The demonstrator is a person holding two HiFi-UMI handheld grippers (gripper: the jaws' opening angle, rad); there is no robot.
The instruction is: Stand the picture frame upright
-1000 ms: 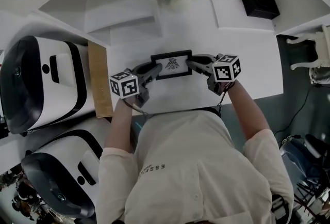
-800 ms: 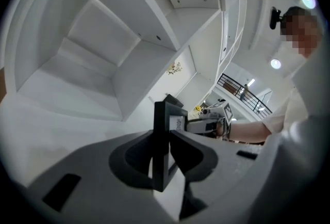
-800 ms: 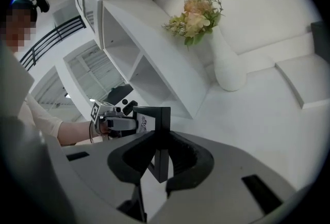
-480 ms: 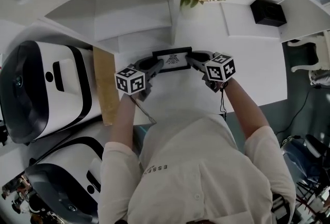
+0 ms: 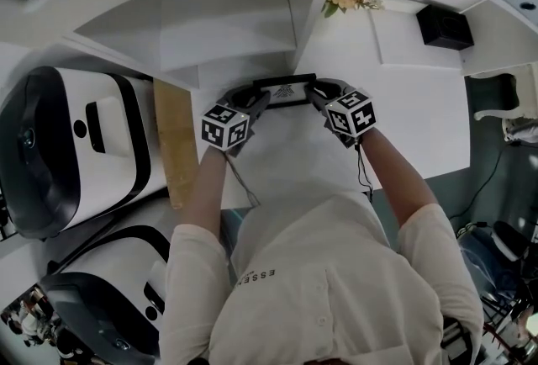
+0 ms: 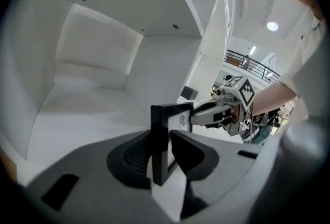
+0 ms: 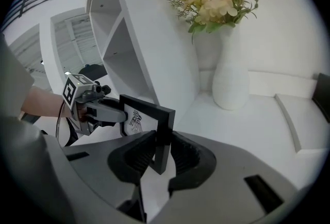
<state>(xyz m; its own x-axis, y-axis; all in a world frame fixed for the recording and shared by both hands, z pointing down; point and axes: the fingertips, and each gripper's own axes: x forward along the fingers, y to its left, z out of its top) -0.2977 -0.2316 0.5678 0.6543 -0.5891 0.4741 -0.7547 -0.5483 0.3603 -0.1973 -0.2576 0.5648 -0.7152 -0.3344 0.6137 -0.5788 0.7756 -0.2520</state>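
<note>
Head view is showing the picture frame (image 5: 284,92) standing upright just above frame centre, its long axis running left-right between both grippers, the right gripper (image 5: 316,92) pinching its right end while the left gripper (image 5: 257,99) is opening its jaws around the left end.

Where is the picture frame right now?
The picture frame is upright at the middle of the head view, over the white desk before the shelves; the right gripper clamps its right end, and the left gripper is opening its jaws around its left end.
</note>
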